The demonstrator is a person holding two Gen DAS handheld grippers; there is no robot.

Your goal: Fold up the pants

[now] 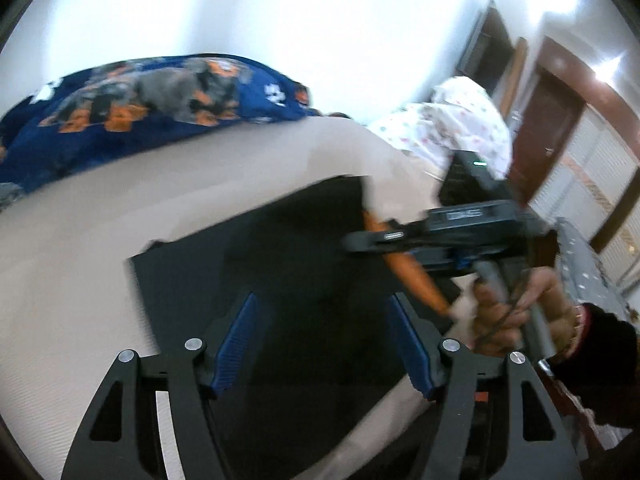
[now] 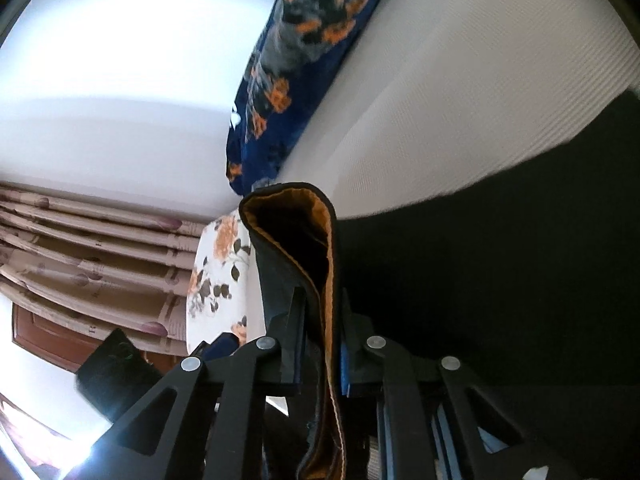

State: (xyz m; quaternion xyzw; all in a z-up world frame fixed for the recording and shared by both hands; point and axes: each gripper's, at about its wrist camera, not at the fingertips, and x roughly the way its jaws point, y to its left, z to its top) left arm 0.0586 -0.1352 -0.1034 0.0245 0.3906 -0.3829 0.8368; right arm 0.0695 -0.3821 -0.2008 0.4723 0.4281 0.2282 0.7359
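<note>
The bed (image 1: 100,240) carries everything here: a pale sheet, with a blue blanket (image 1: 132,108) heaped along its far edge and a spotted white cloth (image 1: 460,128) near the far right corner. The pants (image 1: 280,264) lie dark and flat across the near part of the bed, in the left wrist view a broad slab with a straight far edge and a squared far-left corner; that shape suggests at least one fold is already in, though blur keeps me from counting layers.

One end of the pants is lifted. In the right wrist view an orange-lined hem or waistband (image 2: 316,248) stands up between the fingers of the right claw (image 2: 320,320), which is closed on it, black cloth and orange lining pinched together and curling over above the tips. My guess is that this end is being carried across the rest, so a fold is in progress and the final smoothing is left.

The left claw (image 1: 320,344) hovers over the near part of the pants with its blue pads (image 1: 236,344) wide apart and nothing between them. The right claw's body and the hand (image 1: 516,312) holding it sit just to its right.
</note>
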